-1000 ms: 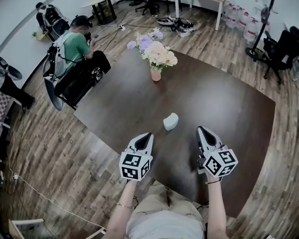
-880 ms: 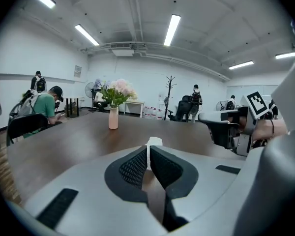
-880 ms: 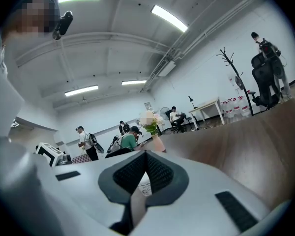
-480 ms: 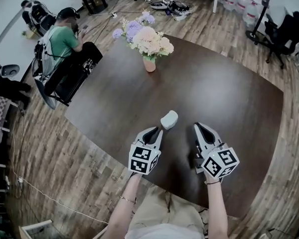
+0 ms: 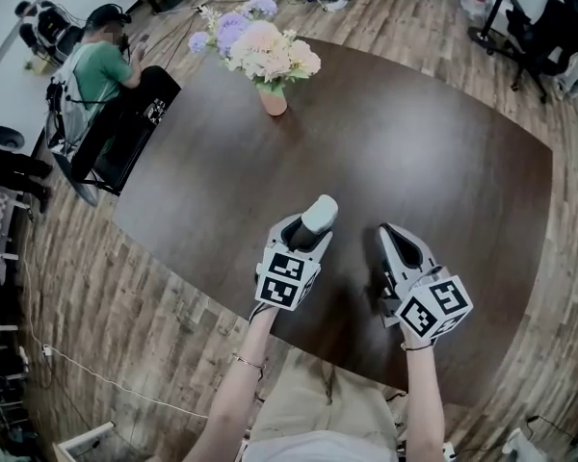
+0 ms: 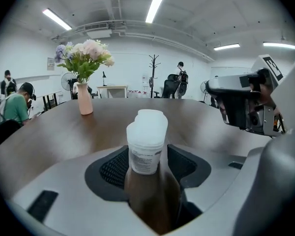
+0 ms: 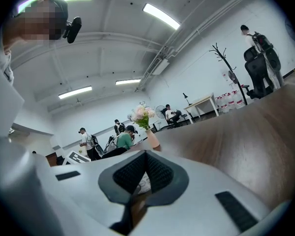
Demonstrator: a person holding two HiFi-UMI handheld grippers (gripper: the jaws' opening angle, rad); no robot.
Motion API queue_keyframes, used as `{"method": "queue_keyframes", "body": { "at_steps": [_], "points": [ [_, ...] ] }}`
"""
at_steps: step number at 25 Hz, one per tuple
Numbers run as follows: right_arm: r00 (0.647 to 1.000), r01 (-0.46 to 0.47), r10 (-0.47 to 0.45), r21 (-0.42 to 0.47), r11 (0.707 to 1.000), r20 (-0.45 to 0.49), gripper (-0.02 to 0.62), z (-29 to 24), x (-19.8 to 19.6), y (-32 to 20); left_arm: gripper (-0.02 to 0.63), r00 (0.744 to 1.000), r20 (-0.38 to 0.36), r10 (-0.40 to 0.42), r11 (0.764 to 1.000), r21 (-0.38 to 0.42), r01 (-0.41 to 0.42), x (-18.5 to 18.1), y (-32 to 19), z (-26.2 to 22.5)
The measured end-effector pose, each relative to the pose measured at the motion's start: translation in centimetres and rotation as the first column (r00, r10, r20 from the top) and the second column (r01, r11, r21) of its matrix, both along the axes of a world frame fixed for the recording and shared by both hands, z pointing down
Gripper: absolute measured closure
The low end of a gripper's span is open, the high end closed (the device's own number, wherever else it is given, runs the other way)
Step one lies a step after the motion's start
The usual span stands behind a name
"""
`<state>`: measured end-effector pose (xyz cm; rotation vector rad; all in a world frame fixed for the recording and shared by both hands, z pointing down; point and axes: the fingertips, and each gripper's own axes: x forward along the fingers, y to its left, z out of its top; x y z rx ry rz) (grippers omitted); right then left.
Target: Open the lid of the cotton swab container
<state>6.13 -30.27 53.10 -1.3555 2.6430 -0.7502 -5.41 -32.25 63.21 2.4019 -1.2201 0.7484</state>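
Note:
The cotton swab container (image 5: 319, 213) is a small white tub with a white lid, standing upright on the dark table (image 5: 433, 133). My left gripper (image 5: 306, 229) has its jaws around it. In the left gripper view the container (image 6: 146, 141) stands between the two black pads (image 6: 114, 168), with a gap on each side, and the jaws of the left gripper (image 6: 147, 167) are opening. My right gripper (image 5: 388, 232) rests to the right of the container, apart from it, with its jaws together and nothing between them. In its own view the right gripper (image 7: 145, 162) shows its pads meeting.
A pink vase of flowers (image 5: 270, 98) stands at the table's far left. A person in a green shirt (image 5: 94, 73) sits by a black case off the table's left side. The table's near edge (image 5: 299, 340) runs just under my grippers. Chairs and a coat stand are further back.
My left gripper has moved forward to the container and now has its jaws spread around it. The right gripper has stayed beside it, shut.

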Motion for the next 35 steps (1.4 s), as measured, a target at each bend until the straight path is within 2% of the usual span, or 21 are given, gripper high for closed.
{"method": "queue_keyframes", "body": {
  "at_steps": [16,27,35],
  "points": [
    [0.999,-0.033,0.033,-0.014,0.999,-0.019,0.575,0.4,1.0,0.5,0.365,0.998,0.041,0.038,0.999,0.005,-0.038,1.1,-1.6,0.7],
    [1.0,-0.017,0.018,0.017,1.0,-0.02,0.574,-1.5,0.4,0.5,0.371,0.992,-0.032,0.125,0.992,-0.013,-0.125,1.9,0.4,-2.1],
    [0.994,0.095,-0.1,0.116,0.989,0.037,0.574,-5.7,-1.5,1.4,0.371,0.964,-0.107,0.244,0.969,-0.013,-0.247,2.5,3.6,-6.5]
  ]
}}
